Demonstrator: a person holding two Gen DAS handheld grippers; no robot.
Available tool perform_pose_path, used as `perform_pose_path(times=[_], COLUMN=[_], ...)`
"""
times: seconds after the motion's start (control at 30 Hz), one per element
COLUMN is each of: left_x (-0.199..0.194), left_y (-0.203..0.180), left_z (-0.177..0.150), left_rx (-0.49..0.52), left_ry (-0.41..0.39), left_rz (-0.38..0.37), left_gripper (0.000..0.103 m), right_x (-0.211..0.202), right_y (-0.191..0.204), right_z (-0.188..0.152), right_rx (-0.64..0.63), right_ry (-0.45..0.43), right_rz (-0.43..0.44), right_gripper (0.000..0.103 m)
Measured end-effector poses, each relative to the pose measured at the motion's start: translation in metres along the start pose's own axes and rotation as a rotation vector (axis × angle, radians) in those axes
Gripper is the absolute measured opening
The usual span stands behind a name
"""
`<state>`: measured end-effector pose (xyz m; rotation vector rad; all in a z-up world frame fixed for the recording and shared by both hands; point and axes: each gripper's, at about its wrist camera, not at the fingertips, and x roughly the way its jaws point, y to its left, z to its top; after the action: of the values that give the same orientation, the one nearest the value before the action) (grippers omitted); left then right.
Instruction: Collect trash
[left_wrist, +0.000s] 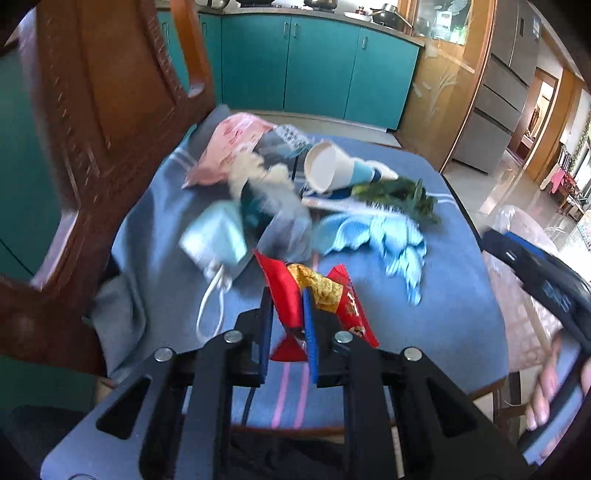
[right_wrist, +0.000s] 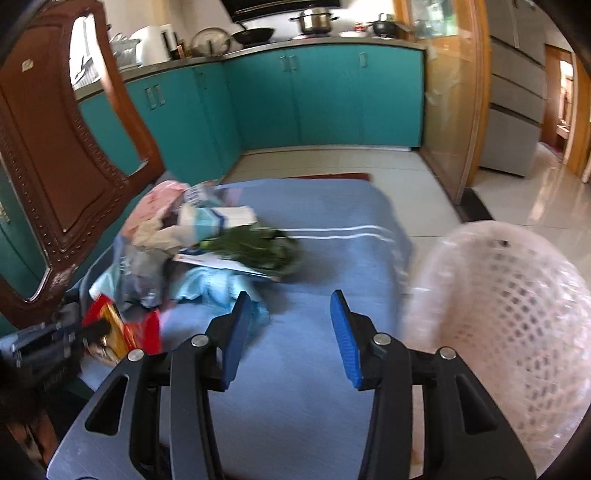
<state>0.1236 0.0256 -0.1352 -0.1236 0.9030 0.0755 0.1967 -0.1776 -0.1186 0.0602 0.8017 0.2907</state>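
While left gripper (left_wrist: 288, 314) pinches red snack wrapper (left_wrist: 284, 295) at near edge of blue cloth (left_wrist: 454, 295), right gripper (right_wrist: 288, 332) gapes empty beside pink basket (right_wrist: 517, 332); blurred trash pile (left_wrist: 295, 192), seemingly untouched.

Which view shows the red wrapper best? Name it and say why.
The left wrist view: the red wrapper sits centred and close, pinched in the left gripper. The right wrist view shows it only small and blurred at the left edge.
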Motion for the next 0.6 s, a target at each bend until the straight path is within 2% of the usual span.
perform_pose_path(times=[0.1, 0.17, 0.23, 0.33, 0.47, 0.53, 0.6], left_x=[0.004, 0.004, 0.001, -0.005, -0.006, -0.005, -0.005], left_y=[0.009, 0.015, 0.017, 0.019, 0.021, 0.021, 0.022], left_z=[-0.008, -0.011, -0.014, -0.019, -0.026, -0.028, -0.028], left_rx=[-0.019, -0.033, -0.031, -0.018, -0.018, -0.013, -0.017], left_ry=[0.02, 0.025, 0.014, -0.004, 0.0, 0.004, 0.003], left_rz=[0.002, -0.008, 0.0, 0.004, -0.004, -0.006, -0.007], left_gripper=[0.021, 0.03, 0.046, 0.059, 0.067, 0.07, 0.072], right_x=[0.028, 0.048, 0.062, 0.078, 0.091, 0.09, 0.088], right_y=[0.014, 0.024, 0.032, 0.042, 0.053, 0.057, 0.059], right_z=[0.005, 0.007, 0.007, 0.005, -0.002, -0.004, -0.006], right_rx=[0.008, 0.007, -0.003, -0.025, -0.059, -0.08, -0.095], right_ry=[0.049, 0.088, 0.118, 0.153, 0.182, 0.172, 0.168], right_rz=[0.04, 0.05, 0.039, 0.025, -0.002, -0.016, -0.017], right_gripper=[0.057, 0.061, 0.061, 0.061, 0.061, 0.051, 0.036])
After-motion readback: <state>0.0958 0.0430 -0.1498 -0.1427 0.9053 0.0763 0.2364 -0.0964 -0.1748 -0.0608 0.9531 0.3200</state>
